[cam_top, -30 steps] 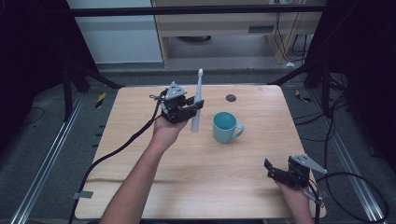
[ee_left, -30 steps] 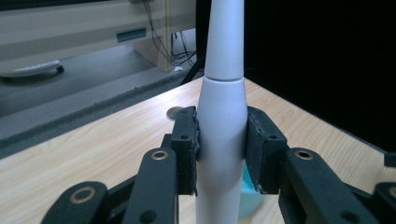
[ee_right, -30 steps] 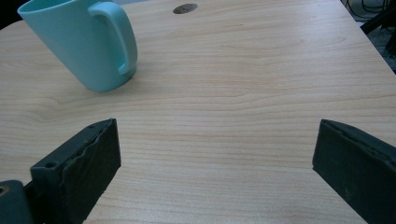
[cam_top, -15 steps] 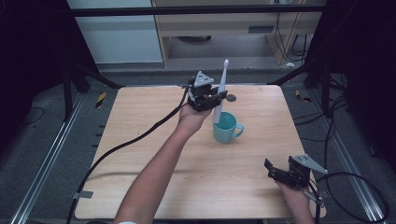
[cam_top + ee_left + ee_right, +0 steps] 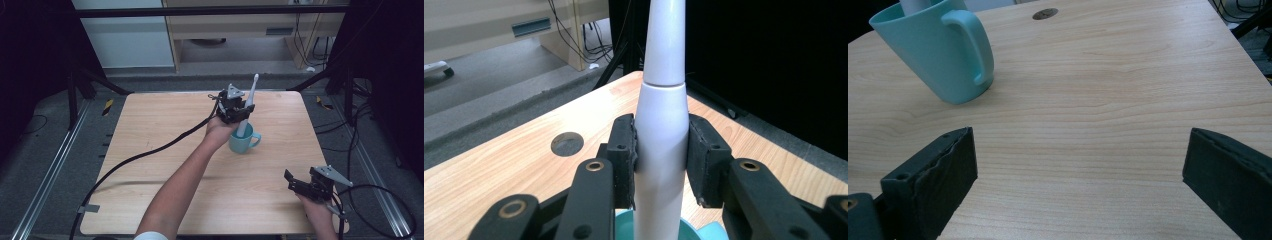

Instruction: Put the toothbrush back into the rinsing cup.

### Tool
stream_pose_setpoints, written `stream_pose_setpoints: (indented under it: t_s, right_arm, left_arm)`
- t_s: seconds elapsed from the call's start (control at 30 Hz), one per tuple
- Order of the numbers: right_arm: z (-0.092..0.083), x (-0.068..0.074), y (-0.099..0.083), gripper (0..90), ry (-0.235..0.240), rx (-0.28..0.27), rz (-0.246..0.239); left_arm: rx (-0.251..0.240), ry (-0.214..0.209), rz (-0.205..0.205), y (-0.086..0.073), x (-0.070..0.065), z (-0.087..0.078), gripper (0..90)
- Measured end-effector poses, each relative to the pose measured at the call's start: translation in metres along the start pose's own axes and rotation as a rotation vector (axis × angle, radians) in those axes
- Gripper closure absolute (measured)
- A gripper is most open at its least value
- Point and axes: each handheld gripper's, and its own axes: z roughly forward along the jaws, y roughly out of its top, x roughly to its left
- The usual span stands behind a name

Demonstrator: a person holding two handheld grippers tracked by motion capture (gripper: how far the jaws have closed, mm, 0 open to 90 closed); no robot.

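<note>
A white electric toothbrush [image 5: 247, 107] stands nearly upright, its lower end inside the teal mug [image 5: 242, 142] near the table's middle. My left gripper [image 5: 240, 116] is shut on the toothbrush's handle just above the mug. In the left gripper view both black pads [image 5: 624, 155] press the white toothbrush handle [image 5: 661, 145], with the teal mug's rim [image 5: 624, 225] below. My right gripper [image 5: 300, 186] rests at the table's front right, open, with nothing between its jaws. In the right gripper view the mug [image 5: 940, 50] stands far left with its handle facing me.
A round cable hole [image 5: 246, 95] sits in the wooden table [image 5: 150, 150] behind the mug. The left gripper's black cable [image 5: 130, 160] trails across the table to the front left. Shelving and loose cables stand beyond the far edge.
My left gripper has carried the toothbrush rightward and down, from left of the mug to over it. The toothbrush's lower end now sits inside the mug. The right gripper has not moved.
</note>
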Motion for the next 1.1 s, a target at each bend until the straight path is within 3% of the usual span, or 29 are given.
stream_pose_setpoints:
  t_s: [0.43,0.7,1.1]
  right_arm:
    - [0.000,0.000,0.001,1.3,0.004,-0.004,-0.001]
    - [0.000,0.000,0.001,1.3,0.001,-0.002,0.000]
    - [0.000,0.000,0.001,1.3,0.005,-0.002,0.003]
  left_arm:
    - [0.078,0.035,0.007,-0.022,-0.008,0.018,67.1]
    - [0.135,0.056,-0.019,-0.038,0.000,0.023,67.1]
    - [0.138,0.064,-0.044,-0.044,0.004,0.026,66.9]
